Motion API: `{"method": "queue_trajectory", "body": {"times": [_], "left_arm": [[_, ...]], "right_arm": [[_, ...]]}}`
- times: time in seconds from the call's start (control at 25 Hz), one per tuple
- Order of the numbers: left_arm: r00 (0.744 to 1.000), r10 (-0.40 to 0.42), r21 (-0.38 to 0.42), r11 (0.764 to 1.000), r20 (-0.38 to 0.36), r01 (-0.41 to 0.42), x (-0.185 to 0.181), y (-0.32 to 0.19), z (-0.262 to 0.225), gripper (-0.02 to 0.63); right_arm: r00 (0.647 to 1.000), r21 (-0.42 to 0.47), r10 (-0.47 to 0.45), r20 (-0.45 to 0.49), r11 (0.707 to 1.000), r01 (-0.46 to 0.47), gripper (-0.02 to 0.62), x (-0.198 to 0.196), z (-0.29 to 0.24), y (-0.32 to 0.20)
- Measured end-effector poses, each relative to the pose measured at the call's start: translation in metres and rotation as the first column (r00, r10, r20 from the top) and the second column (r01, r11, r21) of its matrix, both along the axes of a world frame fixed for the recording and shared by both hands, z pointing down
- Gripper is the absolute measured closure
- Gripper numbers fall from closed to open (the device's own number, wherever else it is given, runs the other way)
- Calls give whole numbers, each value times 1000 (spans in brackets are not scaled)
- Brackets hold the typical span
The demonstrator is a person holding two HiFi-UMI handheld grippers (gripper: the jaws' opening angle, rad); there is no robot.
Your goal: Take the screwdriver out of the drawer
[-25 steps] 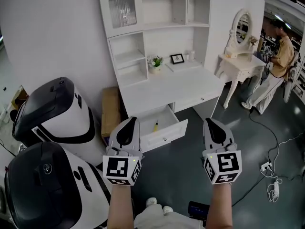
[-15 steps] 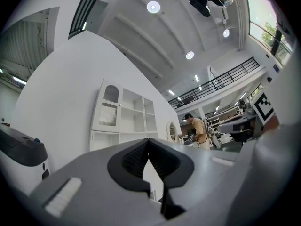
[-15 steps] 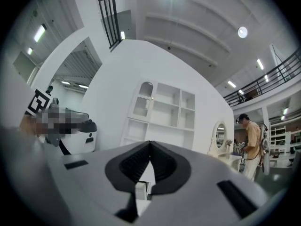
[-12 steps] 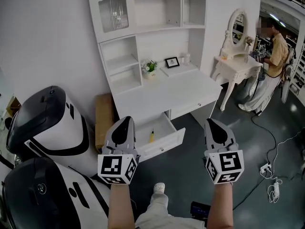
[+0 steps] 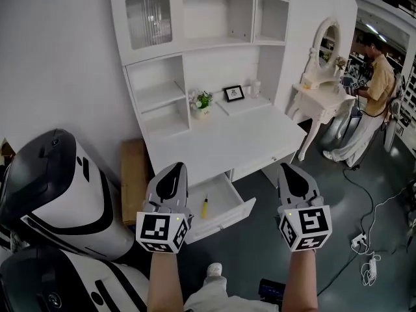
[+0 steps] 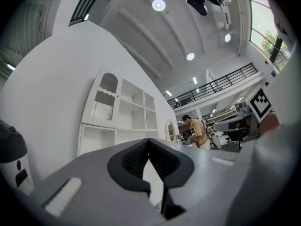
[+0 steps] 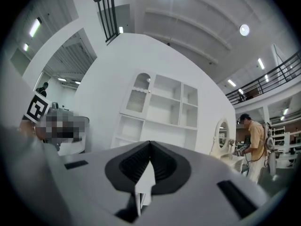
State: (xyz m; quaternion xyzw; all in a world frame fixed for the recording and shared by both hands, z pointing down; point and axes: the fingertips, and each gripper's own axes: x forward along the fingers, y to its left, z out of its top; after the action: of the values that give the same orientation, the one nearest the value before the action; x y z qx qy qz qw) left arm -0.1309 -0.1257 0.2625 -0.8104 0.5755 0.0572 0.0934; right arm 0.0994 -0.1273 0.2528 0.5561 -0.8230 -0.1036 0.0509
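A white desk (image 5: pixel 227 138) with a shelf unit stands ahead, and its left drawer (image 5: pixel 224 218) is pulled open. A yellow screwdriver (image 5: pixel 204 207) lies inside the drawer. In the head view my left gripper (image 5: pixel 173 168) hovers just left of the drawer, jaws shut and empty. My right gripper (image 5: pixel 289 169) is held to the right of the drawer over the dark floor, also shut with nothing in it. In the left gripper view the left gripper (image 6: pixel 149 141) points at the shelf unit with closed jaws. The right gripper view shows the right gripper (image 7: pixel 150 143) doing the same.
Two large white-and-black machines (image 5: pixel 58 194) stand at the left, with a cardboard box (image 5: pixel 133 174) beside the desk. A small plant (image 5: pixel 201 100) and a picture frame (image 5: pixel 233 93) sit on the desk. A vanity table (image 5: pixel 325 90), a person (image 5: pixel 374 90) and floor cables (image 5: pixel 367 262) are at the right.
Both grippers and the head have moved closer to the desk. The drawer and screwdriver now lie nearer between the two grippers. Both stay shut.
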Motion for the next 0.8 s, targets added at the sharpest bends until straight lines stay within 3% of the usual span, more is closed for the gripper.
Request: {"method": "queue_trajectory", "body": {"times": [0.44,0.8], "left_arm": [[999,36,-39,999,19,-35,-23,-115,8,600],[998,65,-87,994,24,-63,-25,-161,22,600]], "right_arm": [[1000,-25,19,-11,1000,-19,589,-31,9,-108],[999,-57,29,-14,998,-30,589,-32,26,-153]]}}
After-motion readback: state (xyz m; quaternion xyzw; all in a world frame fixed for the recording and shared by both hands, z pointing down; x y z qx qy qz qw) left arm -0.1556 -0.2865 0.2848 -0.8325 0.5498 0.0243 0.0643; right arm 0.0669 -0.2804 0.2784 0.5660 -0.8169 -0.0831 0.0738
